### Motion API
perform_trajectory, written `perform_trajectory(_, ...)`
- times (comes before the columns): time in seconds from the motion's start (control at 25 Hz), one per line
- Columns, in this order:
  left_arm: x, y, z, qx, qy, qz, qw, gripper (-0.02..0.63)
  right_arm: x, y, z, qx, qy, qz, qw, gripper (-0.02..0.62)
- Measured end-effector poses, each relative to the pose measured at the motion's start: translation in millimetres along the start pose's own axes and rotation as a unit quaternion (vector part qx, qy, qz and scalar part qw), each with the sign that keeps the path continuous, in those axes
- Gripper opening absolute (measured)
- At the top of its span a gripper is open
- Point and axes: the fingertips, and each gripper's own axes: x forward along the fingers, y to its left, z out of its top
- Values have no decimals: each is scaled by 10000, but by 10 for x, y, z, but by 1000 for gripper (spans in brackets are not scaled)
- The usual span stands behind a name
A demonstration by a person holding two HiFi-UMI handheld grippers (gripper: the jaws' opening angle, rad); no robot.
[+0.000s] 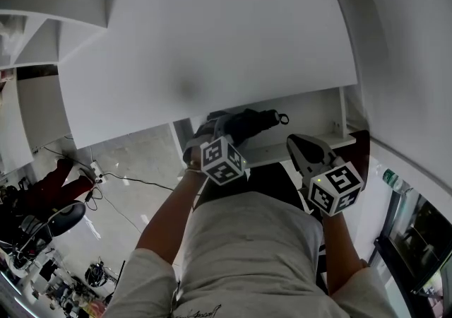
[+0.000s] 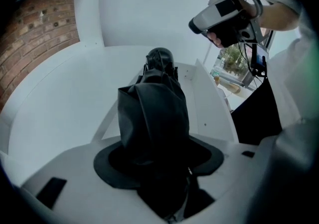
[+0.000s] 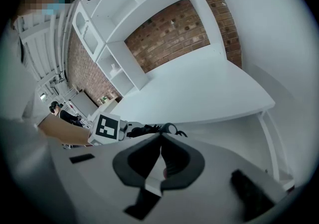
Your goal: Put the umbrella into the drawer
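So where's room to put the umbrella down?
The drawer is bare right of the umbrella, up to its right wall. The tabletop above is bare too. It's crowded at the drawer's left, by the left tool.

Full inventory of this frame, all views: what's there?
umbrella: one, black, folded, over the open drawer
drawer: one, white, open, under the cabinet top
cabinet top: one, white, ahead of the person
shelves: several, white, against the brick wall
brick wall: one, red-brown, behind the cabinet
left gripper: one, white, shut on the umbrella
right gripper: one, white, jaws together, empty
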Motion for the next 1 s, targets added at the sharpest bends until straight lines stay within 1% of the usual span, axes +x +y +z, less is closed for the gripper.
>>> perform_trajectory(0.4,238,17,-87,110,376,-80,9992,272,-15,-35,-42,53,47,-9,10000,29)
perform_trajectory(1.0,442,49,-129,77,595,-158,9981,272,27,-59,-77,108,77,37,9999,29)
